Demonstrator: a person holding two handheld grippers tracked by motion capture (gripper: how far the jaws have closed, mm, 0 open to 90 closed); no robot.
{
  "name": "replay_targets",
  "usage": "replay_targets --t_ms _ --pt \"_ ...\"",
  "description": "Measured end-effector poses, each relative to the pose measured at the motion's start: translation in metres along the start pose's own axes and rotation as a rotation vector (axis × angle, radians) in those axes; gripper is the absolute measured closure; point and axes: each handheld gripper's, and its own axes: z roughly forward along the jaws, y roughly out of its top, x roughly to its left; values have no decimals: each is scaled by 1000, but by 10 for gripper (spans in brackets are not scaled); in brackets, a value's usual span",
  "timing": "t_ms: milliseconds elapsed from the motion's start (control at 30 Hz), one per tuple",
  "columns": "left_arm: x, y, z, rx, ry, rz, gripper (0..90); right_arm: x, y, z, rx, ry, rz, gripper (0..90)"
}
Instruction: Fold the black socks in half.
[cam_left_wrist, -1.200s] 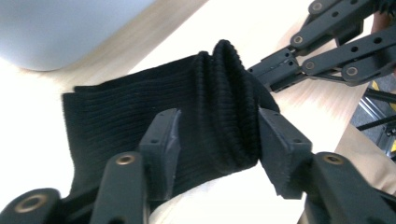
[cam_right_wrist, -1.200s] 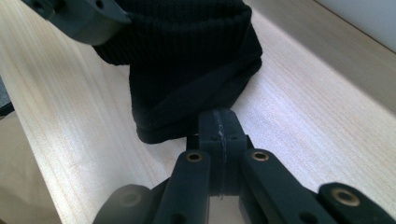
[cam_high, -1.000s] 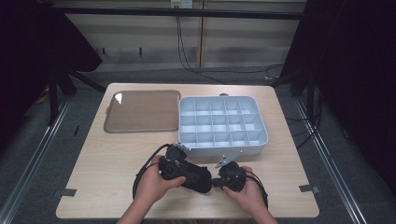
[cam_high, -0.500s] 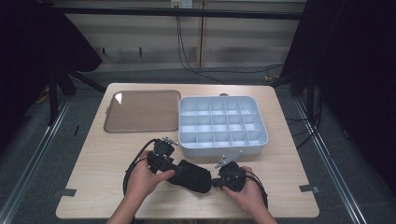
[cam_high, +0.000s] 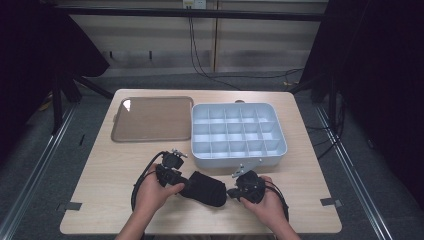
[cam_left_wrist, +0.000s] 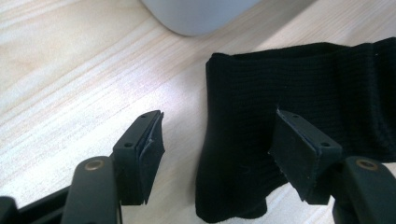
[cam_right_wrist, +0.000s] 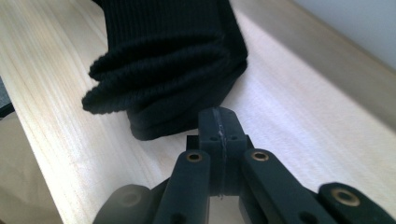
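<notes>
A folded black knit cloth (cam_high: 204, 188) lies on the table (cam_high: 100, 175) at six o'clock, below the divided white tray (cam_high: 239, 135). The right gripper (cam_right_wrist: 219, 126), jaws shut and empty, touches its end. The left gripper (cam_left_wrist: 215, 140), jaws half open after just widening, straddles the opposite corner unpinched. Judging by this, a grasp comes next: closing on that corner.

1. High view looks down and forward from above the near edge, taking in the whole counter (cam_high: 115, 200) from some way off.
2. Left gripper view sits low and close, facing the near corner of the black knit cloth (cam_left_wrist: 299, 93).
3. Right gripper view, closer still, faces that cloth's other end; all three views share the cloth.
</notes>
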Motion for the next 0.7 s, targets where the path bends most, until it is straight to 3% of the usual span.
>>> replay_targets --t_ms 333,700 --pt "2 -5 7 20 -9 -1 343 1 17 -10 -23 -7 -15 900" --pt "2 -4 10 32 -14 7 349 12 39 -7 -51 6 -53 900"
